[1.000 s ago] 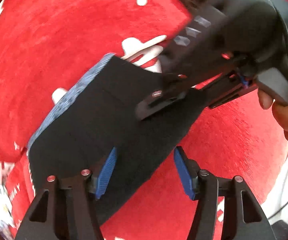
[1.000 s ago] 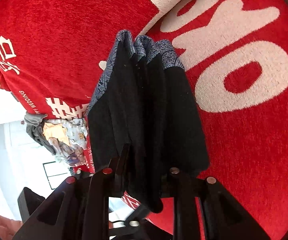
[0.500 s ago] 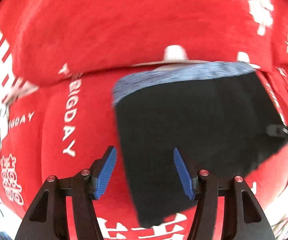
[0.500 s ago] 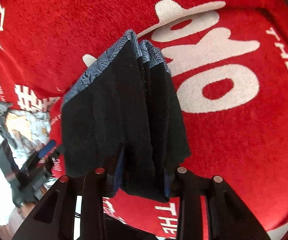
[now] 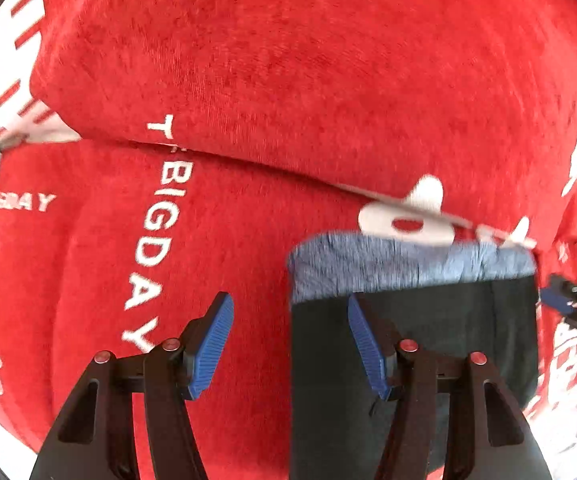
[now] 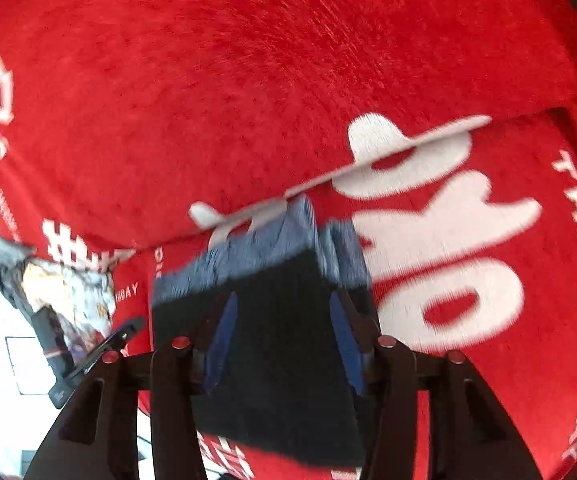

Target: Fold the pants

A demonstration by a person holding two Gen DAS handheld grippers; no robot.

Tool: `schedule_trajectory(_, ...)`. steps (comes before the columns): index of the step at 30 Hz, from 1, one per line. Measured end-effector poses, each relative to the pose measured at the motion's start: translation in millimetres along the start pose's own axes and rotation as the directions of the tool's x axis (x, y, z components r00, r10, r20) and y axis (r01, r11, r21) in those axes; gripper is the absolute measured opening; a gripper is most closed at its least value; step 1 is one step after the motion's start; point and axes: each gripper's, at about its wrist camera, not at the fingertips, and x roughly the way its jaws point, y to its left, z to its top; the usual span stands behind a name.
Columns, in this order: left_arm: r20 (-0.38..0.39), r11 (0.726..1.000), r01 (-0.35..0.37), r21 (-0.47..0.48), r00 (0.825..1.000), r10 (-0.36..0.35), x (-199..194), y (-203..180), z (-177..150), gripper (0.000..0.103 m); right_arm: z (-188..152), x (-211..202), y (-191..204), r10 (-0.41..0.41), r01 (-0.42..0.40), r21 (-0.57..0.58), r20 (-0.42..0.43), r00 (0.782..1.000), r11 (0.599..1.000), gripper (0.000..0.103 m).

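The folded black pants point(image 5: 416, 344) with a blue-grey waistband point(image 5: 408, 264) lie on the red sofa seat. My left gripper point(image 5: 288, 344) is open and empty, its right finger over the pants' left edge. In the right wrist view the pants point(image 6: 280, 344) sit between the blue pads of my right gripper point(image 6: 284, 340), whose jaws stand wide apart around the bundle. The right gripper's tip point(image 5: 568, 304) shows at the pants' right edge in the left wrist view.
The red sofa cover point(image 5: 288, 80) with white lettering fills both views; its backrest meets the seat just beyond the waistband. A heap of patterned clothes point(image 6: 60, 292) lies at the sofa's left end, with white floor point(image 6: 0, 340) beyond.
My right gripper's jaws have opened from their grip on the pants, which now rest on the seat. My left gripper has swung leftward, so the pants now sit at the right of its view.
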Motion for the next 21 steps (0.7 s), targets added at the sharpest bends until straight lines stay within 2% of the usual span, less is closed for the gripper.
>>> schedule_trajectory(2,-0.01,0.999,0.041,-0.01,0.999,-0.041,5.3,4.6,6.7,0.061,11.4,14.2,-4.1,0.029,-0.028,0.03,-0.029,0.999,0.999,0.051)
schedule_trajectory(3,-0.019,0.998,0.058,-0.004,0.998,-0.059,8.2,4.1,7.5,0.061,13.7,18.3,-5.8,0.0,0.001,0.025,-0.042,0.999,1.0,0.04)
schedule_trajectory(4,-0.031,0.998,0.062,0.005,0.998,-0.062,13.0,3.3,7.4,0.061,13.9,20.5,-7.7,-0.042,0.042,0.007,-0.055,0.998,0.999,0.015)
schedule_trajectory(5,-0.043,0.998,0.055,0.018,0.998,-0.054,18.7,1.6,5.4,0.061,13.8,22.0,-9.6,-0.051,0.052,0.002,-0.065,0.997,0.999,0.011)
schedule_trajectory(7,-0.058,0.998,0.044,0.033,0.997,-0.042,28.6,-1.7,-0.7,0.062,11.0,23.3,-16.8,-0.04,0.042,0.021,-0.077,0.996,0.999,0.011)
schedule_trajectory(9,-0.057,0.999,0.023,0.037,0.998,-0.021,32.1,-2.6,-3.8,0.063,9.9,20.8,-18.9,0.005,-0.003,0.024,-0.069,0.998,1.0,0.011)
schedule_trajectory(12,-0.061,0.999,0.047,0.013,0.997,-0.046,31.1,2.5,-4.1,0.063,9.5,13.6,-17.0,0.01,-0.009,0.011,-0.044,0.999,1.0,0.014)
schedule_trajectory(15,-0.075,0.998,0.058,0.011,0.996,-0.057,33.2,5.6,-4.4,0.064,13.5,14.3,-19.8,0.041,-0.041,0.012,-0.041,0.998,0.999,0.028)
schedule_trajectory(17,-0.075,0.999,0.042,0.017,0.996,-0.041,33.9,5.1,-3.5,0.069,15.3,18.5,-19.6,0.066,-0.065,0.015,-0.059,0.996,0.998,0.034)
schedule_trajectory(19,-0.076,0.999,0.043,0.017,0.996,-0.042,34.3,5.2,-3.0,0.069,14.3,25.6,-14.5,0.044,-0.045,-0.011,-0.085,0.995,0.999,0.05)
schedule_trajectory(21,-0.079,0.999,0.048,0.013,0.996,-0.047,34.5,6.7,-2.7,0.069,11.9,35.5,-9.7,0.01,-0.014,-0.038,-0.123,0.992,0.999,0.047)
